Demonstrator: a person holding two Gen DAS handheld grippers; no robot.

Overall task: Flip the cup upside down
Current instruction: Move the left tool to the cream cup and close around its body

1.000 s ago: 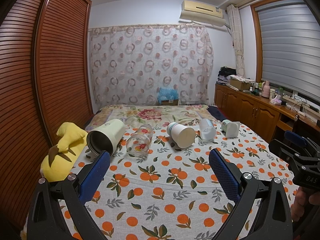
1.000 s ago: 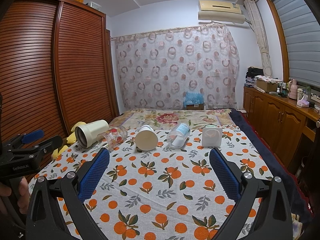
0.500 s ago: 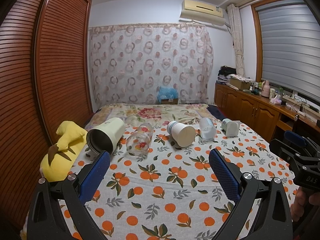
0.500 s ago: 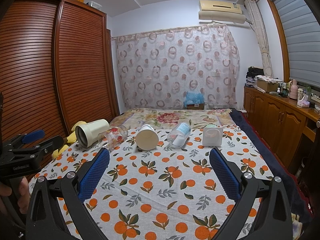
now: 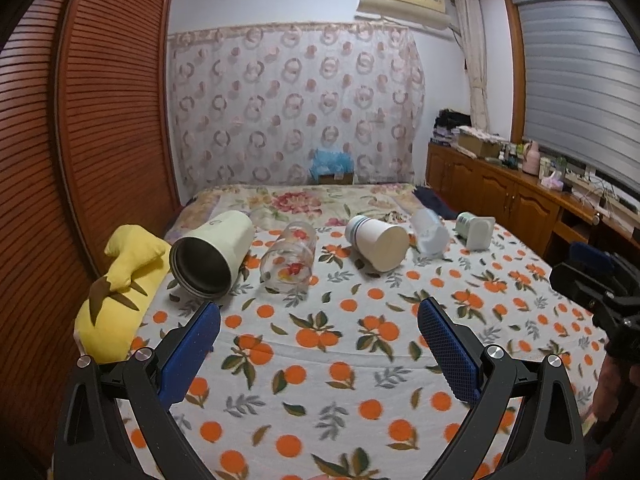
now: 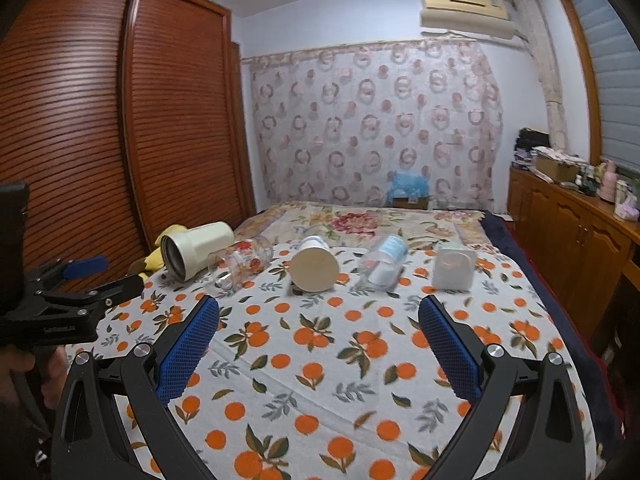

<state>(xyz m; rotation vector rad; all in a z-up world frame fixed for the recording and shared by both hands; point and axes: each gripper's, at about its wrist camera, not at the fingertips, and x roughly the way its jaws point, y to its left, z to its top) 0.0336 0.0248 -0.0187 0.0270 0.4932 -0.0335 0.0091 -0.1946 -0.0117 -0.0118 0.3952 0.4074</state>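
**Five cups lie in a row**

On the orange-print bedspread (image 5: pixel 320 360), the cream cup (image 5: pixel 212 254), glass cup (image 5: pixel 290 258), white cup (image 5: pixel 378 242), a blurred, seemingly clear cup (image 5: pixel 430 234) and square cup (image 5: pixel 476 230) lie tipped. Left gripper (image 5: pixel 319 338) and right gripper (image 6: pixel 319 336) hover wide apart, empty.

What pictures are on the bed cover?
Oranges with green leaves on the white printed bed cover; the right wrist view shows it best.

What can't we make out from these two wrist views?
- Clear plastic cup: motion-blurred in the left wrist view; its open end can't be told.
- Yellow plush: mostly hidden behind the cream tumbler in the right wrist view.
- Right gripper: cut off by the left wrist view's right edge.
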